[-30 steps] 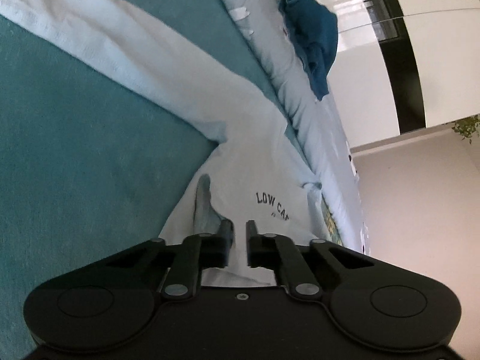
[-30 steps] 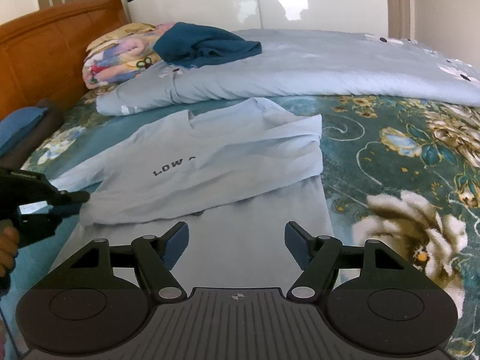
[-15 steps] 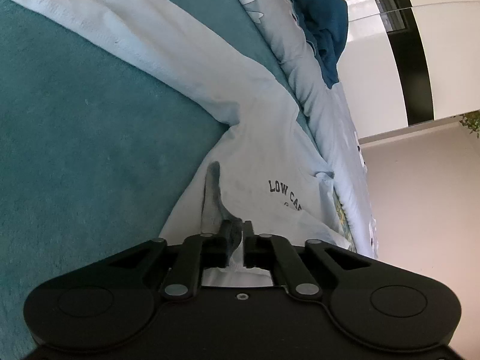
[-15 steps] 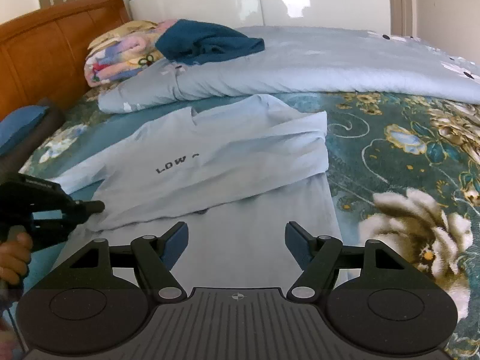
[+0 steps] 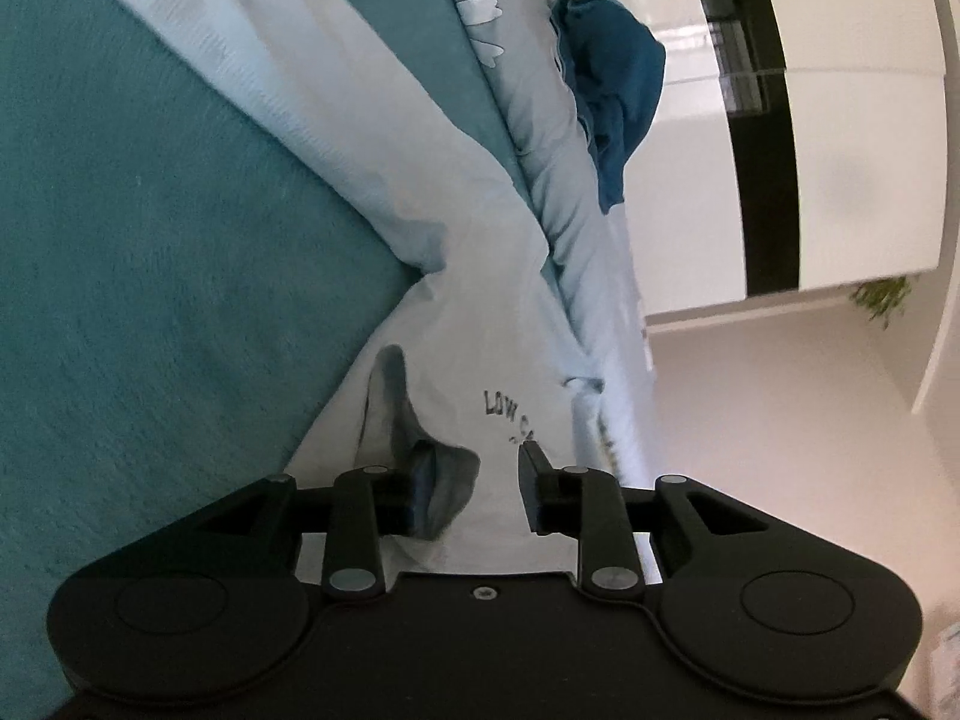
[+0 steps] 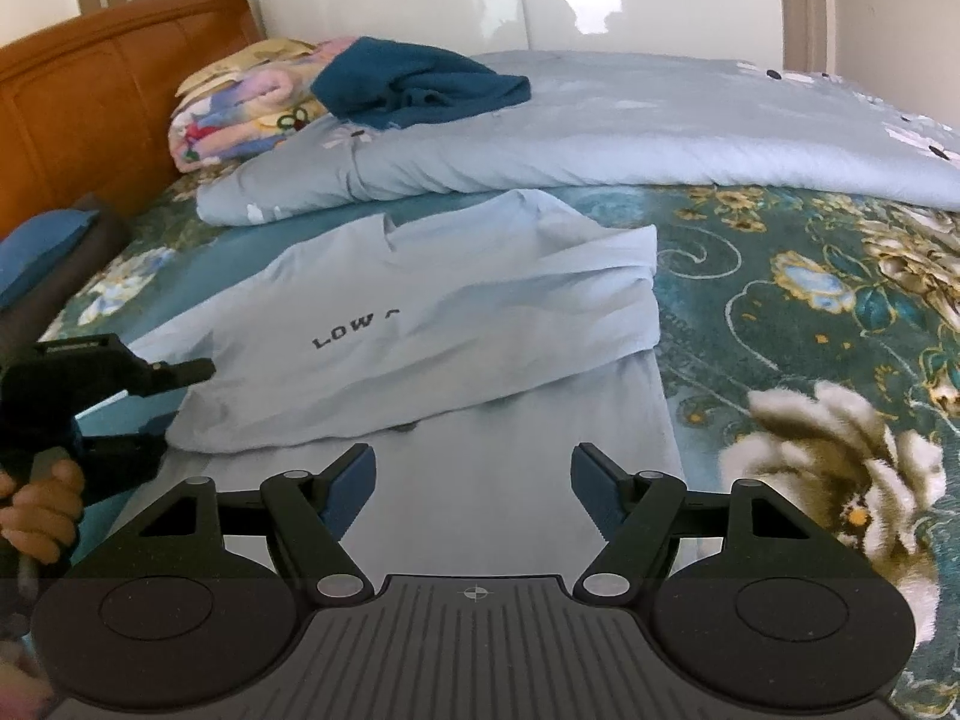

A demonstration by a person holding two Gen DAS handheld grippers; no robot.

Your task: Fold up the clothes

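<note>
Left hand-held gripper: jaws parted, nothing between them but a raised crease of cloth beside the left finger; whether it touches the finger cannot be told. A hand grips its handle at the shirt's left edge.

Right hand-held gripper: jaws wide apart, empty, poised over the shirt's lower half.

Pale blue shirt: spread on the bed, one side folded across the chest so the lettering reads only "LOW".

Bedspread: teal, floral, under the shirt.

Light blue quilt: bunched along the far side of the bed, just beyond the shirt.

Dark blue garment: heaped on the quilt, beside a colourful folded blanket.

Headboard: orange-brown wood.
</note>
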